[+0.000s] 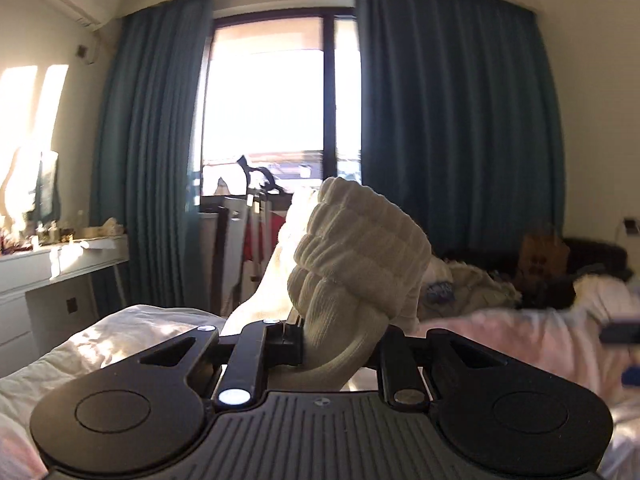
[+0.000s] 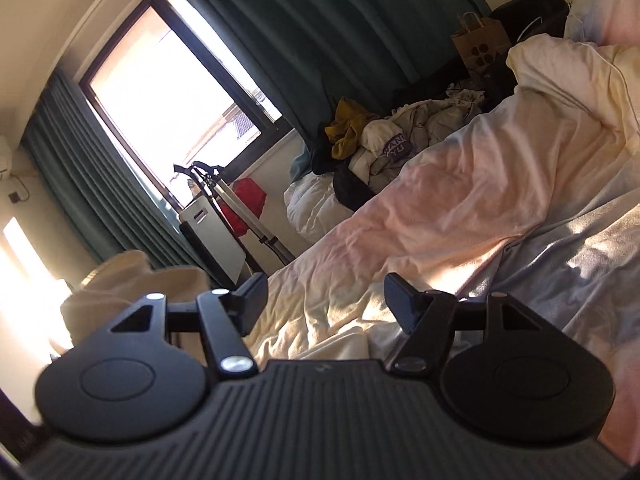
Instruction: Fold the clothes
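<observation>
In the left wrist view a cream ribbed sock bundle (image 1: 352,256), rolled into a thick wad, stands up out of my left gripper (image 1: 340,344), which is shut on its lower end. It is lifted above the bed (image 1: 520,332). The bundle's cream shape (image 2: 132,280) also shows blurred at the left of the right wrist view. My right gripper (image 2: 326,292) is open over the pink and cream duvet (image 2: 460,208), with nothing between its fingers. A pile of loose clothes (image 2: 400,140) lies at the far edge of the bed, near the curtain.
A white dresser (image 1: 60,264) with small items stands at the left wall. Teal curtains (image 1: 448,120) flank a bright window (image 1: 264,112). A folding frame (image 2: 224,196) and a red item (image 2: 248,204) stand below the window. A brown paper bag (image 2: 480,44) sits beyond the pile.
</observation>
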A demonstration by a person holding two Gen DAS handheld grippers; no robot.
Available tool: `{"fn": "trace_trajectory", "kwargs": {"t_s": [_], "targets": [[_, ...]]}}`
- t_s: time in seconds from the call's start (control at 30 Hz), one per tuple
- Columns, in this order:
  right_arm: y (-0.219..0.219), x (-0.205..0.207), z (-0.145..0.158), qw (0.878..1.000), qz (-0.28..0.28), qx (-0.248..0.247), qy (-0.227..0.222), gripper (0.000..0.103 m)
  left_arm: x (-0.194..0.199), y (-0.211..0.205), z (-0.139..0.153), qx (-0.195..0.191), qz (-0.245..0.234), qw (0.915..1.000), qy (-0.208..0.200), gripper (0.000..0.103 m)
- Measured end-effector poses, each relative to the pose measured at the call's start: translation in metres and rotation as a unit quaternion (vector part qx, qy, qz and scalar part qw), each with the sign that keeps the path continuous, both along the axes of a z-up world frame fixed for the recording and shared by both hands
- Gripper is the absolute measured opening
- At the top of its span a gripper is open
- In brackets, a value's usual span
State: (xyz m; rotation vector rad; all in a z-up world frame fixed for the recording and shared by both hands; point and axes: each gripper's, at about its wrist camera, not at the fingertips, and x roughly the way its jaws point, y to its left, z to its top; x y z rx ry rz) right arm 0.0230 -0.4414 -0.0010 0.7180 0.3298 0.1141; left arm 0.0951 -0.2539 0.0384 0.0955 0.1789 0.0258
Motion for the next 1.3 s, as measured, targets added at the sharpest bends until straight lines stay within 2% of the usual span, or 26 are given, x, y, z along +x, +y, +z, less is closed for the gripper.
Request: {"fn": "trace_trajectory", "kwargs": {"t_s": [0.13, 0.23, 0.33, 0.4, 0.47, 0.57, 0.67, 0.8, 0.9, 1.07, 1.2, 1.3], "targets": [[-0.009, 0.009, -0.014, 0.999, 0.013, 0.037, 0.019, 0.068, 0.009, -0.047, -0.064, 0.070, -0.038, 0.9947, 0.065, 0.018], [-0.011, 0.013, -0.023, 0.997, 0.036, 0.069, 0.024, 0.068, 0.011, -0.052, -0.088, 0.108, -0.044, 0.9911, 0.064, 0.020], [-0.011, 0.018, -0.029, 0.993, 0.055, 0.103, 0.027, 0.068, 0.014, -0.045, -0.098, 0.128, -0.057, 0.9878, 0.068, 0.022], [-0.008, 0.025, -0.035, 0.989, 0.076, 0.123, 0.038, 0.068, 0.011, -0.023, -0.105, 0.155, -0.068, 0.9829, 0.073, 0.030], [-0.003, 0.033, -0.041, 0.984, 0.098, 0.140, 0.056, 0.068, 0.008, -0.002, -0.111, 0.176, -0.079, 0.9781, 0.079, 0.052], [0.006, 0.046, -0.050, 0.977, 0.120, 0.151, 0.086, 0.068, -0.002, 0.026, -0.111, 0.169, -0.091, 0.9765, 0.098, 0.063], [0.010, 0.063, -0.057, 0.971, 0.135, 0.158, 0.120, 0.068, -0.014, 0.051, -0.109, 0.182, -0.114, 0.9688, 0.125, 0.063], [0.010, 0.094, -0.069, 0.957, 0.167, 0.183, 0.150, 0.065, -0.046, 0.067, -0.106, 0.217, -0.152, 0.9554, 0.130, 0.063], [0.016, 0.114, -0.084, 0.947, 0.186, 0.193, 0.177, 0.063, -0.062, 0.074, -0.108, 0.208, -0.163, 0.9559, 0.129, 0.062], [0.034, 0.140, -0.103, 0.934, 0.213, 0.198, 0.206, 0.058, -0.051, 0.083, -0.117, 0.188, -0.181, 0.9574, 0.123, 0.062], [0.042, 0.155, -0.115, 0.930, 0.208, 0.233, 0.192, 0.048, -0.037, 0.088, -0.122, 0.194, -0.215, 0.9497, 0.119, 0.061], [0.049, 0.164, -0.121, 0.927, 0.216, 0.239, 0.193, 0.041, -0.024, 0.099, -0.123, 0.167, -0.232, 0.9501, 0.124, 0.057]]}}
